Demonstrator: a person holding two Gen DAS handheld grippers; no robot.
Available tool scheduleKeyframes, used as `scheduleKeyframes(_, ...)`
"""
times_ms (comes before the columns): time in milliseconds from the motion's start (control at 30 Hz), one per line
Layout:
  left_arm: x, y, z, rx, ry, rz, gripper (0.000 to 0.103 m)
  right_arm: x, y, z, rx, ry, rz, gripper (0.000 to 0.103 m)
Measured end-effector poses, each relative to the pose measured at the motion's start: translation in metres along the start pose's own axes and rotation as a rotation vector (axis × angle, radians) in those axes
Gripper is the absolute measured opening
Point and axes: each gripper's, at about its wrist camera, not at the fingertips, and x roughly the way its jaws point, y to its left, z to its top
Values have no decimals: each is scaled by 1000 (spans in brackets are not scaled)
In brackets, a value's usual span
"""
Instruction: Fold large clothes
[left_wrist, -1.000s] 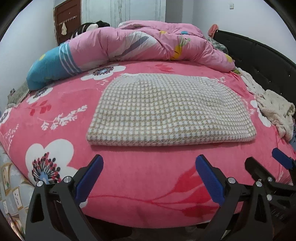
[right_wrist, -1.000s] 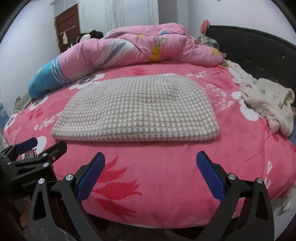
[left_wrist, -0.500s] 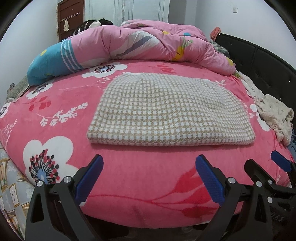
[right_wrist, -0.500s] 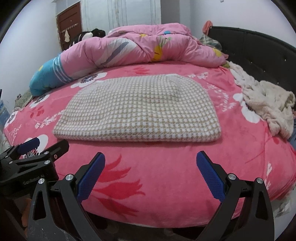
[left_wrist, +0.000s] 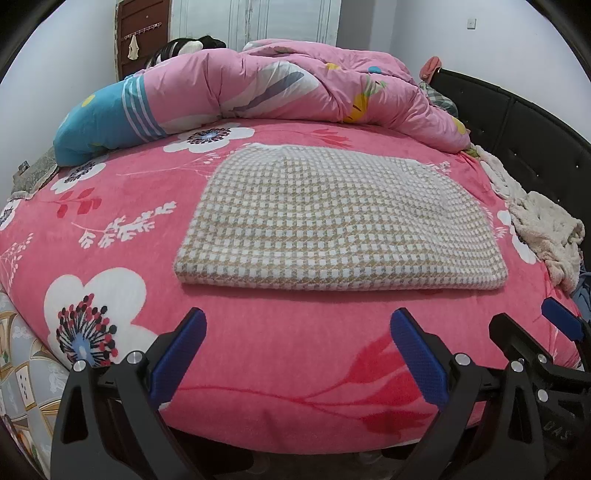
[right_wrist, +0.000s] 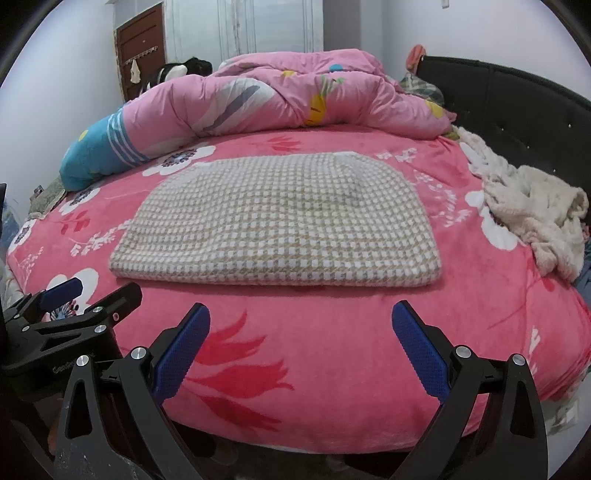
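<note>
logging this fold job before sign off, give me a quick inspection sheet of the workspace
surface: bed with pink floral blanket, flat across the middle and front
job's things: checked beige-and-white garment lies folded into a flat rectangle mid-bed, near edge straight, touched by neither gripper
clutter: rumpled pink duvet heaped along the far side; cream fleecy cloth bunched at the right edge by the headboard
grippers: left gripper open and empty, held short of the garment; right gripper open and empty, beside it on the right
cables: nothing seen
surroundings: black padded headboard on the right, brown door and white wall behind
</note>
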Motion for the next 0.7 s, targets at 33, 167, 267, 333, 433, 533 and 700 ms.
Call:
scheduleKeyframes(33, 0, 0, 0, -1, 0, -1, 98, 0, 0, 1, 2, 0, -1, 95)
scheduleKeyframes(167, 0, -2, 0, -1, -2, -4, 98, 0, -2, 1, 7, -1, -5, 95)
scheduleKeyframes(267, 0, -2, -1, -1, -1, -4, 98, 0, -3, 1, 7, 0, -6, 95)
scheduleKeyframes(333, -1, -3, -1, -2, 0, -6, 98, 0, -3, 1, 7, 1, -6, 95)
scheduleKeyframes(433, -1, -3, -1, -2, 1, -5, 98, 0, -3, 1, 7, 0, -6, 95)
scheduleKeyframes(533, -1, -3, -1, -2, -1, -4, 98, 0, -3, 1, 8, 1, -7, 95)
scheduleKeyframes(700, 1, -2, -1, -5, -2, -2, 98, 0, -4, 2, 6, 3, -6, 95)
